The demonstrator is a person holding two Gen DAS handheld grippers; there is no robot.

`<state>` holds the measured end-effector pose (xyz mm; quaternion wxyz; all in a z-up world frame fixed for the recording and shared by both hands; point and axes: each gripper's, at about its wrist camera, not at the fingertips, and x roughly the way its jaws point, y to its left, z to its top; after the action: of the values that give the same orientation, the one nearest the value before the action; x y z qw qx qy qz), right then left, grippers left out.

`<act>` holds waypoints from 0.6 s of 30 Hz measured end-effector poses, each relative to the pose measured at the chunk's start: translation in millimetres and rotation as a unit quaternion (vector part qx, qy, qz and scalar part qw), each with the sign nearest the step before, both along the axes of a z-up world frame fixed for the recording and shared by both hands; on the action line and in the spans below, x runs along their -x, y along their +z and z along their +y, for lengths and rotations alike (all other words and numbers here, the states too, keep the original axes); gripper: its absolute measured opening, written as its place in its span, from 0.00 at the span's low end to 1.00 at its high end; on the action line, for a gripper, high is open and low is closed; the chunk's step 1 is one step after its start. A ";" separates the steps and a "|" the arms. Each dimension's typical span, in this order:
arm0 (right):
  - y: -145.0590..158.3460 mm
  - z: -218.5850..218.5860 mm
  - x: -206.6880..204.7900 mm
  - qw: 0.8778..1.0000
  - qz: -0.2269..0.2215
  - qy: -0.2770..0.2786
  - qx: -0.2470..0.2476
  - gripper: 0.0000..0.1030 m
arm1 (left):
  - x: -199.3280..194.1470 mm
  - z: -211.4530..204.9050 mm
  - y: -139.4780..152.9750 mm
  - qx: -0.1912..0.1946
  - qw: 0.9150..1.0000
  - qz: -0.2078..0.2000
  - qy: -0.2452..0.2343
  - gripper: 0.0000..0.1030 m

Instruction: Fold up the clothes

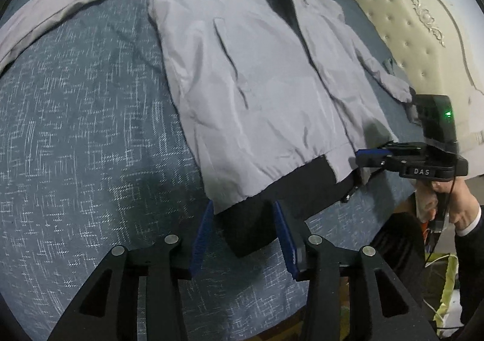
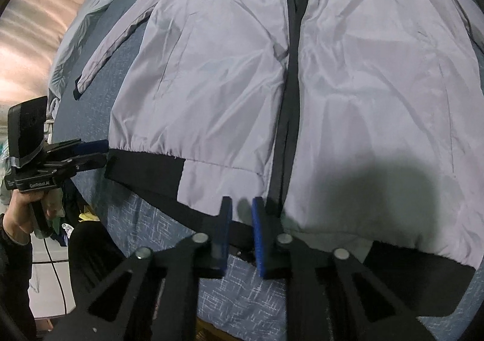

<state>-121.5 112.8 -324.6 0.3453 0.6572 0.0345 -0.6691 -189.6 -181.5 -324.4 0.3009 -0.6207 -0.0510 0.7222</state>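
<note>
Jacket: your grey jacket [image 1: 242, 74] lies front up and spread flat on the blue patterned bedspread [image 1: 75, 144], zip partly open with the dark lining showing down the middle
Hem: the black hem band [image 2: 145, 171] is the edge nearest you, and both tongs sit at it
Sleeves: one sleeve [image 1: 60, 14] stretches far out across the bedspread, the other lies close along the body on the headboard side
Left tongs: your left gripper [image 1: 242, 232] stands part open, its blue pads either side of the black hem corner; I can't see them pressing the cloth
Right tongs: your right gripper [image 2: 242, 220] is narrowed to a small gap at the hem beside the zip, with a bit of the grey edge between the pads; from these views it looks pinched on it, the jaws nearly closed
Hands: your right hand [image 1: 459, 204] grips its handle at the bed edge; your left hand [image 2: 21, 214] does the same
Surroundings: a cream tufted headboard [image 1: 423, 38] borders the bed
</note>
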 end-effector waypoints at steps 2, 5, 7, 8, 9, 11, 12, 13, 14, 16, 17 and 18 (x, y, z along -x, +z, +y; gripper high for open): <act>1.1 0.3 -1.0 1.000 0.002 0.003 0.000 0.03 | -0.6 -1.9 -3.1 -0.001 1.000 -0.004 0.000 0.42; 4.2 0.0 -2.1 1.000 0.005 0.008 0.003 0.01 | -1.8 -2.6 -6.4 -0.004 1.000 -0.007 -0.003 0.42; 7.3 -1.6 -2.4 1.000 0.009 0.009 0.006 0.00 | -3.0 -1.5 -8.0 -0.004 1.000 -0.008 -0.008 0.31; 8.8 -2.0 -2.2 1.000 0.010 0.010 0.008 0.00 | -3.3 -1.1 -8.0 -0.001 1.000 -0.006 -0.010 0.30; 10.6 -2.4 -2.3 1.000 0.010 0.011 0.009 0.00 | -3.5 -1.0 -7.5 -0.001 1.000 -0.005 -0.011 0.27; 13.2 -4.0 -3.5 1.000 0.012 0.018 0.008 0.00 | -3.5 -1.3 -4.9 -0.003 1.000 -0.001 -0.012 0.20; 14.0 -4.8 -4.6 1.000 0.013 0.023 0.006 0.00 | -3.5 -1.7 -2.9 -0.003 1.000 0.001 -0.014 0.19; 14.4 -5.2 -5.2 1.000 0.016 0.027 0.003 0.00 | -3.6 -2.3 -1.1 -0.003 1.000 0.002 -0.016 0.18; 14.8 -4.9 -4.6 0.999 0.019 0.026 -0.001 0.00 | -4.0 -2.6 0.7 -0.002 1.000 0.004 -0.018 0.17; 17.6 -1.6 1.8 0.999 0.035 0.012 -0.008 0.01 | -4.5 -2.8 3.0 0.001 1.000 0.007 -0.021 0.17; 18.5 1.2 7.1 0.999 0.038 -0.002 -0.009 0.02 | -4.4 -2.8 3.9 0.001 1.000 0.008 -0.021 0.17; 17.7 5.1 13.9 0.999 0.028 -0.021 -0.005 0.02 | -4.4 -2.8 4.4 0.001 1.000 0.008 -0.021 0.17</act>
<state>-135.5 117.9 -306.9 0.3267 0.6404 0.0339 -0.6943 -185.2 -184.3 -320.0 0.3160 -0.6157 -0.0349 0.7210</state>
